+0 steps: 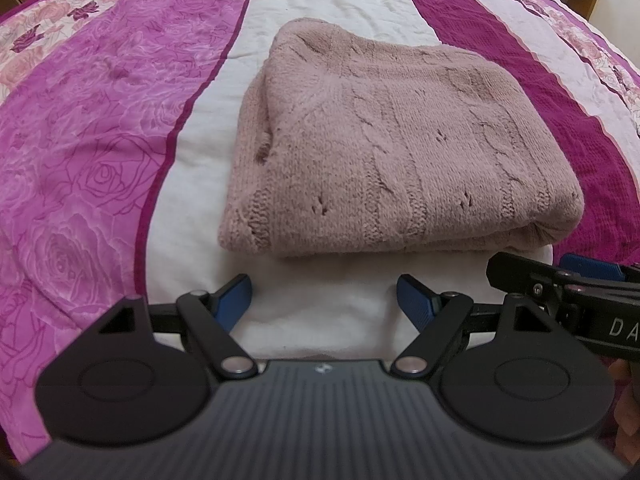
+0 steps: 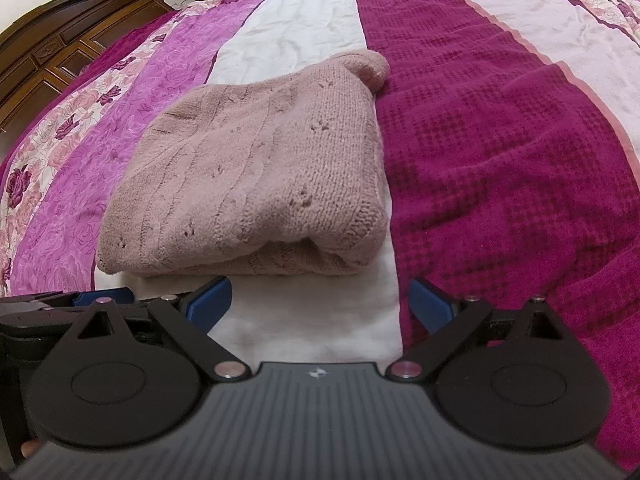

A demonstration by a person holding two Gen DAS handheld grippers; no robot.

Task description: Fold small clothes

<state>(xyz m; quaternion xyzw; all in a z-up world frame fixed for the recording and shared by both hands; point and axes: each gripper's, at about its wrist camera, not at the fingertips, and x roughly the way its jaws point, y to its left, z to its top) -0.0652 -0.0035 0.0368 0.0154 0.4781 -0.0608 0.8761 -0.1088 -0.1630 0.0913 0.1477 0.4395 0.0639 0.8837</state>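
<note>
Headboard: a dark carved wooden headboard is showing at the far left of the right wrist view, beyond the edge of the bed.
Bedspread: a striped bedspread is covering the bed, its bands running away from the cameras; from the left they are going rose-print, pink with outlined roses, white, then deep magenta waffle weave.
White band: the white band is lying under both tools and is carrying most of the sweater.
Sweater: a dusty-pink cable-knit sweater is lying folded into a thick, roughly square bundle, mostly on the white band, its right edge reaching the magenta band; its near folded edge is facing the two grippers.
Left gripper: the left gripper is hanging over bare white cloth just short of the sweater's near edge, its blue-padded fingers standing wide apart with nothing between them and not touching the knit.
Right gripper: the right gripper is sitting just beside the left one, close to the sweater's near right corner, its jaws likewise spread wide and empty; its right pad is hanging over the border of the white and magenta bands.
Neighbouring tool: in the left wrist view the right gripper's black linkage is poking in from the right edge.
</note>
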